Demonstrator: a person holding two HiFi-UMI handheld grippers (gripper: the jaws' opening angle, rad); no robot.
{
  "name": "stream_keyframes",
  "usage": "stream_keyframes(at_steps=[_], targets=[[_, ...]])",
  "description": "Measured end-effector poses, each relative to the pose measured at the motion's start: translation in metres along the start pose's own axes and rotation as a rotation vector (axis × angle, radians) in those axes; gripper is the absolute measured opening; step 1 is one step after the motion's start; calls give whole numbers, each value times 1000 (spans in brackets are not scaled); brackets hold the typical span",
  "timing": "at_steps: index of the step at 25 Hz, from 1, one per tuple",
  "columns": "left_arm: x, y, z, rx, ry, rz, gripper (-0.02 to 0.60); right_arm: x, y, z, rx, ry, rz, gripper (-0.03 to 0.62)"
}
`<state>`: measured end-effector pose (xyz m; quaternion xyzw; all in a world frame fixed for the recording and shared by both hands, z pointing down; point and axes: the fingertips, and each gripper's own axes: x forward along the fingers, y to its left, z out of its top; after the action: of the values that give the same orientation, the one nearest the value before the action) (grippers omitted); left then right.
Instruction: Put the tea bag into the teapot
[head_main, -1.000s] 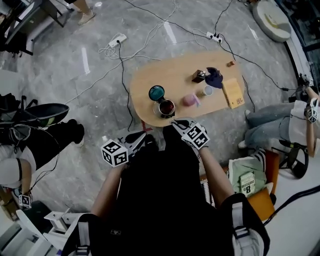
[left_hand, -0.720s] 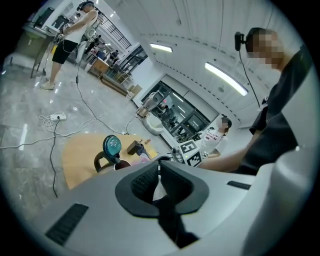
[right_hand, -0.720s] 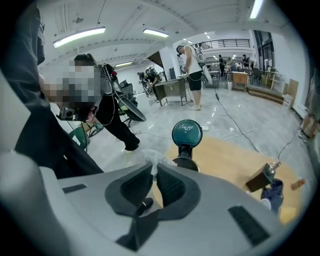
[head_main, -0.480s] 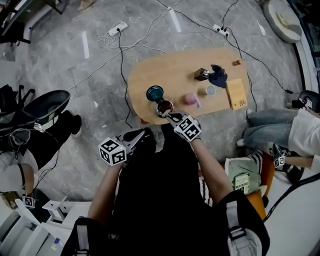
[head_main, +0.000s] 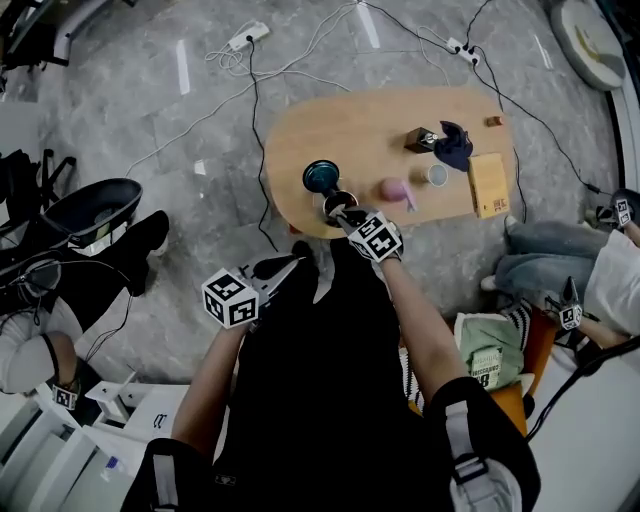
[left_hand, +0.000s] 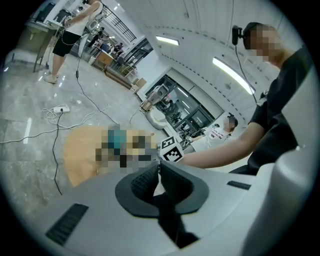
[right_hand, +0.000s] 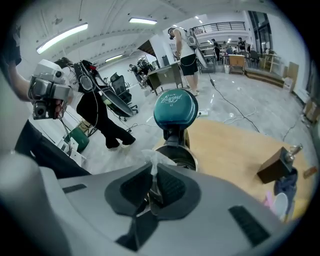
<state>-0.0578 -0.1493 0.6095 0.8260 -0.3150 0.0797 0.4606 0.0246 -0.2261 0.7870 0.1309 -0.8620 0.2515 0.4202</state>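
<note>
The teapot (head_main: 333, 201) stands at the near edge of the tan oval table (head_main: 370, 125), its teal lid (head_main: 321, 176) tipped up behind the opening. My right gripper (head_main: 343, 214) hovers right at the pot's near rim. In the right gripper view the jaws (right_hand: 152, 172) are shut on a pale translucent tea bag (right_hand: 151, 160), with the pot's dark opening (right_hand: 181, 156) and the teal lid (right_hand: 175, 111) just ahead. My left gripper (head_main: 294, 263) hangs off the table near my body, and in its own view the gripper (left_hand: 159, 172) is shut and holds nothing.
On the table's right stand a pink cup (head_main: 393, 189), a white cup (head_main: 435, 175), a dark blue cloth (head_main: 454, 146), a brown block (head_main: 419, 140) and a wooden box (head_main: 489, 184). Cables (head_main: 262, 120) cross the floor. A seated person (head_main: 600, 275) is at right.
My right gripper with the tea bag has moved forward to the teapot's rim. The left gripper has stayed low beside me.
</note>
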Motion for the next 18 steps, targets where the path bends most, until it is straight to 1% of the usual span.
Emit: stream_keyframes(at_steps=[5,9,13,16,18], targets=[[-9,5,-6,-19,-12,25,23,5,2,-5,14,-7,-17,38],[-10,3,-11,-21,-9,24,23,6,4,-7,18,-8,-31,39],[-7,2,-12,-23,-4,17,23,7,5,-7,27,-16,-46,66],[-3,0,-12,-20,0,7,23,4,1,-6,37,-38,-87,106],[-1,0,-11,-15,4,2,23,1,-1,-5,39,-49,-108,107]])
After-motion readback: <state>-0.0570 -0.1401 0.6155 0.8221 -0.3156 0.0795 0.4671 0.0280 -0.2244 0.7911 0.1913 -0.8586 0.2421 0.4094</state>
